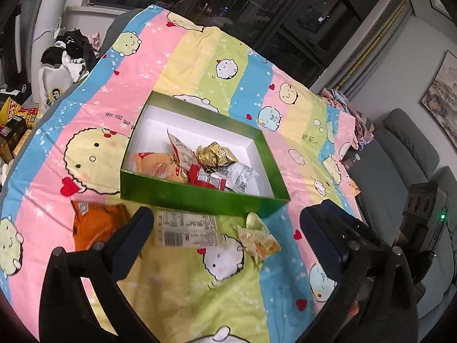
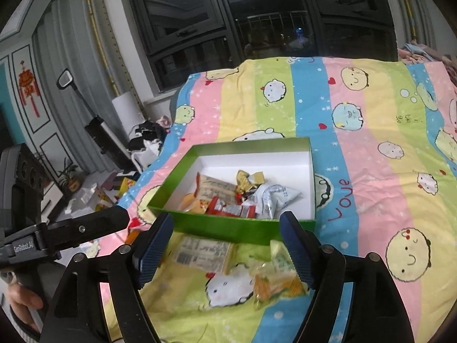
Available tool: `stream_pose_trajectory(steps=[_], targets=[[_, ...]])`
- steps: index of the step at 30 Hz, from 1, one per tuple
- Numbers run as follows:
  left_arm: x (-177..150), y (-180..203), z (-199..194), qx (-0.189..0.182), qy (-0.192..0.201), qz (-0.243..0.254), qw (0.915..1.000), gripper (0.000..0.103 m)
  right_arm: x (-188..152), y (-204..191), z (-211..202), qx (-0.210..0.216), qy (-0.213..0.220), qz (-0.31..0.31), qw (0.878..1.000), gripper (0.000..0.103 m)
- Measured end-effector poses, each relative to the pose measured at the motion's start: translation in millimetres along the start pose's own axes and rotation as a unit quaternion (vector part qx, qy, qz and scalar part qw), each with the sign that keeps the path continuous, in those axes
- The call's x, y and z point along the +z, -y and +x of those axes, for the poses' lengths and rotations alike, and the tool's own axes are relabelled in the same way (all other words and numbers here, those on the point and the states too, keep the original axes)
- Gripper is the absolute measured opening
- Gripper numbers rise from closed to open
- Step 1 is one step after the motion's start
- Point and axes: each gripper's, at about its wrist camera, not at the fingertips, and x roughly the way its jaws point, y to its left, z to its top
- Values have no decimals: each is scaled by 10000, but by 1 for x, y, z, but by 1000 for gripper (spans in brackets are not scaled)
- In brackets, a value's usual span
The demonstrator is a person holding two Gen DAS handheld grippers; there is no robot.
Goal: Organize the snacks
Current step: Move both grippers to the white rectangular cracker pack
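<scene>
Green box (image 1: pixel 200 197) already half full of snacks, three packets (image 1: pixel 187 228) left just in front, both claws (image 1: pixel 225 228) (image 2: pixel 225 237) released, empty.

The black two-finger left gripper (image 1: pixel 225 228) stands wide open, nothing between its jaws. The black right gripper with ribbed blue pads (image 2: pixel 227 243) also gapes empty. A bare hand (image 2: pixel 24 303) grips the left gripper's handle.

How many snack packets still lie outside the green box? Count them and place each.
3. An orange packet lies near the box's left corner, a barcoded packet before its front wall, and a yellow-green packet toward its right. The grippers may hide more.
</scene>
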Motion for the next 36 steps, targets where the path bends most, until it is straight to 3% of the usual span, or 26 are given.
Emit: stream_pose_trajectory(steps=[11, 20, 29, 36], targets=[[-22, -1, -22, -10, -44, -196, 9998, 102, -12, -13, -23, 35, -5, -62, 10000, 78], [-37, -8, -17, -10, -237, -333, 9992, 102, -27, -14, -23, 7, -196, -40, 9998, 78], [-50, -18, -3, -13, -498, -494, 9975, 102, -40, -14, -10, 11, -478, 6, 9989, 78], [-62, -31, 13, -44, -746, -619, 9953, 102, -61, -11, 15, 84, -961, 98, 9953, 78]])
